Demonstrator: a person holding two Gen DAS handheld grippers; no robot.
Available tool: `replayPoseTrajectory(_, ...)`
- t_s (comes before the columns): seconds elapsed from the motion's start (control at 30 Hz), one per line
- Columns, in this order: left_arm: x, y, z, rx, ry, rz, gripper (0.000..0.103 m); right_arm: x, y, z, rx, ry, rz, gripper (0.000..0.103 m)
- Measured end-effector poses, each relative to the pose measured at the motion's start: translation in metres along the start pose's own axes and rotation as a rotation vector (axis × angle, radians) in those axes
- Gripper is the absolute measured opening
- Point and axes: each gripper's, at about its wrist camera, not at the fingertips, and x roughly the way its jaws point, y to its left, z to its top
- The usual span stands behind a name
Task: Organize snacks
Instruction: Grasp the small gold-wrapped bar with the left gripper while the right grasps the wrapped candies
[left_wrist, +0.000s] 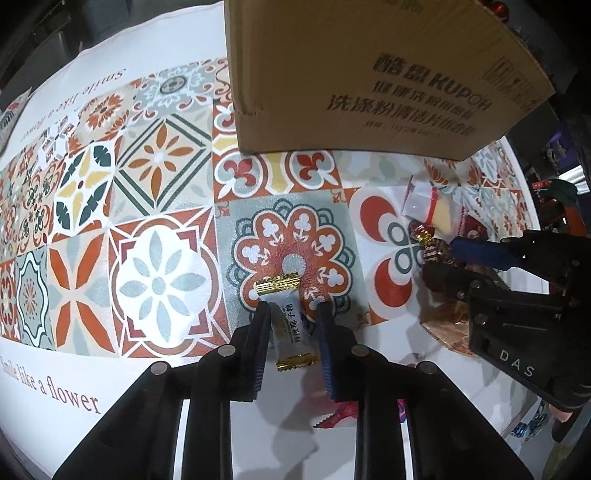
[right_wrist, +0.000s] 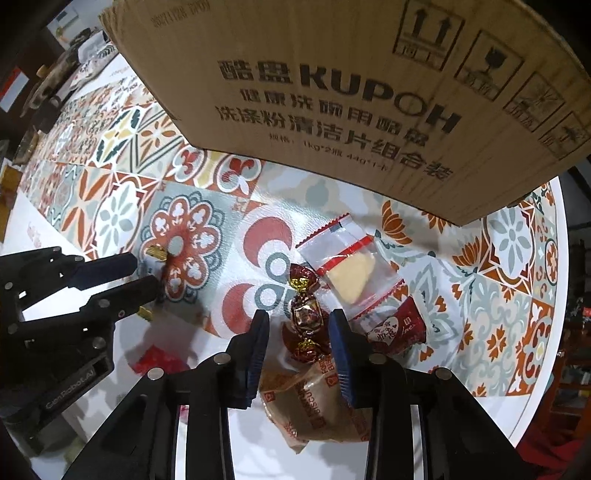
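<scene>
Black left tongs (left_wrist: 293, 314) stand narrow around a small white candy in a gold-edged wrapper (left_wrist: 286, 325); their blue-padded fingers (left_wrist: 327, 332) flank the candy, and whether both pads press it cannot be told. The candy lies on the tile-patterned counter (left_wrist: 159, 206).

Black right tongs (right_wrist: 299, 321) likewise stand narrow around a dark red foil-wrapped candy (right_wrist: 304, 314), which lies among other snacks: a clear packet with a red stripe holding a pale yellow piece (right_wrist: 343, 262), a dark red heart-printed packet (right_wrist: 395, 328) and a brown biscuit packet (right_wrist: 314, 406) just beneath the pads. A brown printed cardboard box (right_wrist: 332, 92), the likely destination, stands beyond both candies.

Probable faults:
- Foil twist ends are slippery; an off-centre grip may let either candy pivot or drop on lifting.
- Right pads may snag the adjacent biscuit packet, dragging it along.
</scene>
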Motion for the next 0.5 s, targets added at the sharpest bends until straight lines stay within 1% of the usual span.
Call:
replayPoseTrajectory(0.13, 0.006, 0.003, 0.0, -0.013, 0.019, 0.008, 0.024, 0.008, 0.004, 0.003, 0.002, 0.01, -0.005, 0.031)
replayPoseTrajectory(0.27, 0.008, 0.001, -0.001, -0.008, 0.011, 0.021, 0.02, 0.014, 0.007, 0.005, -0.003, 0.019, -0.011, 0.025)
replayPoseTrajectory(0.37, 0.008, 0.0, -0.001, -0.003, 0.001, 0.027, 0.019, 0.015, 0.007, 0.005, -0.011, 0.013, -0.019, 0.02)
replayPoseTrajectory(0.5, 0.004, 0.0, 0.002, -0.004, -0.011, 0.021, 0.019, 0.013, 0.008, 0.004, -0.008, -0.014, -0.022, 0.019)
